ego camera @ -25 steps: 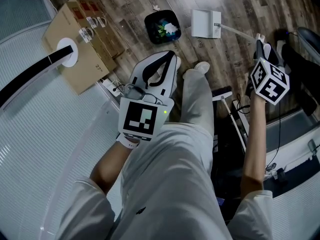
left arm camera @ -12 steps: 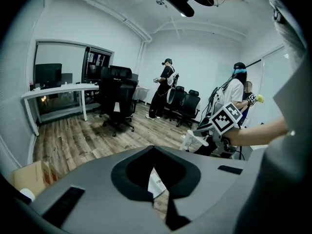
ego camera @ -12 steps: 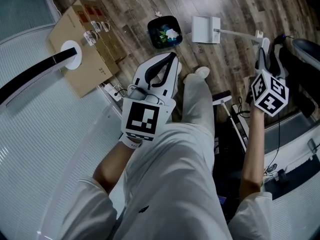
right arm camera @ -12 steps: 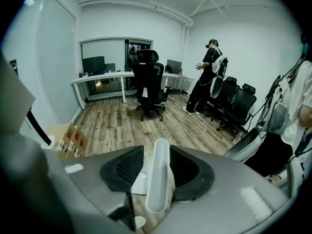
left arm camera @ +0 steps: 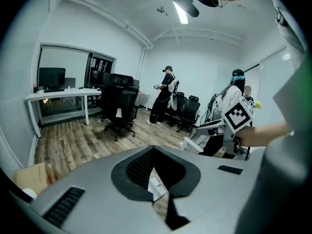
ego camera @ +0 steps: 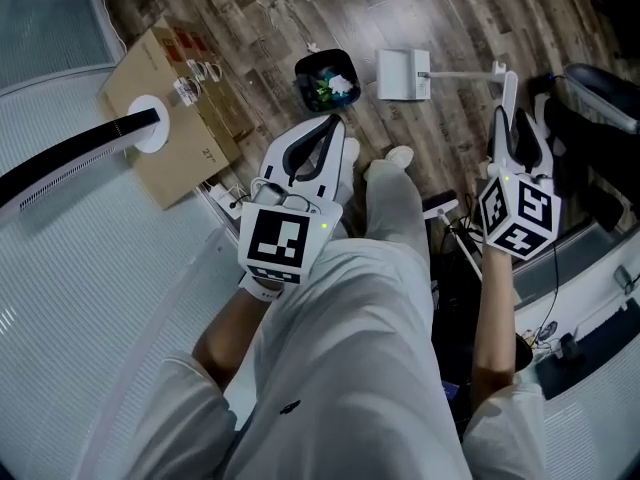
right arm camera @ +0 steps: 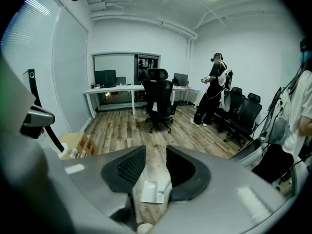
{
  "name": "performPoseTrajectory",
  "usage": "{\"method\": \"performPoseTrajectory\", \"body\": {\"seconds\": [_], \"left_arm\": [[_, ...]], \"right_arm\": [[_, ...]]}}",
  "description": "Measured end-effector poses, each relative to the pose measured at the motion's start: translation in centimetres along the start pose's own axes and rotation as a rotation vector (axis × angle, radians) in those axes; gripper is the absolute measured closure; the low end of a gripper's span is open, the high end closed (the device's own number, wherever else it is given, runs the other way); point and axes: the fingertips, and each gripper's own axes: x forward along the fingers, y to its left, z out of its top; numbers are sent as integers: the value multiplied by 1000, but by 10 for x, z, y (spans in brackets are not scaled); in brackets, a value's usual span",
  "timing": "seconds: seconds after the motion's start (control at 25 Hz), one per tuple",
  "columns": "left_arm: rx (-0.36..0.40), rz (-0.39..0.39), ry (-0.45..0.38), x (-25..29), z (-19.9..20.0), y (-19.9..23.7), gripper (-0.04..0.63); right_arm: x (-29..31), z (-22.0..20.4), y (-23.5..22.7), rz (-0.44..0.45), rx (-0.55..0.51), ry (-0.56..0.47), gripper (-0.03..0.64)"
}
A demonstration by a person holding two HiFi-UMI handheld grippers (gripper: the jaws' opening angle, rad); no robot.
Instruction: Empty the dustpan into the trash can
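The black trash can (ego camera: pixel 328 78) stands on the wood floor with coloured scraps inside. Just right of it sits the white dustpan (ego camera: pixel 403 73), its thin handle (ego camera: pixel 465 71) reaching toward my right gripper (ego camera: pixel 512 120). That gripper hovers above the handle's top end; its jaws are closing and nothing is between them. In the right gripper view, the gap of the right gripper (right arm camera: pixel 156 150) shows the dustpan (right arm camera: pixel 152 191) down on the floor. My left gripper (ego camera: pixel 335 128) hangs shut and empty over my left leg, short of the can. Its jaws meet at the tip in the left gripper (left arm camera: pixel 153 152) view.
A cardboard box (ego camera: pixel 165 118) with a white disc on it lies left of the can. Cables and a power strip (ego camera: pixel 225 180) are by my feet. My shoe (ego camera: pixel 400 156) is near the dustpan. A black office chair (ego camera: pixel 600 93) stands right. Other people, chairs and a desk (right arm camera: pixel 117 89) fill the room.
My right gripper has lifted off the top of the dustpan's handle and come up toward me. The left gripper rose a little. Dustpan and can stay on the floor.
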Motion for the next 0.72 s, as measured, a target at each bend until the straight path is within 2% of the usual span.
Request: {"method": "performPoseTrajectory", "body": {"seconds": [0.24,0.52,0.72], "left_arm": [[-1,0,-31,-22,13,2,589],[8,0,-70,-47,27,4,589],[19,0,-94,-62,37,2,589]], "right_arm": [[-33,24,20,19,-6,-56,509],[-67,40,41,48,-11,-111,599],[-91,52,54,91,-8,-154,604]]}}
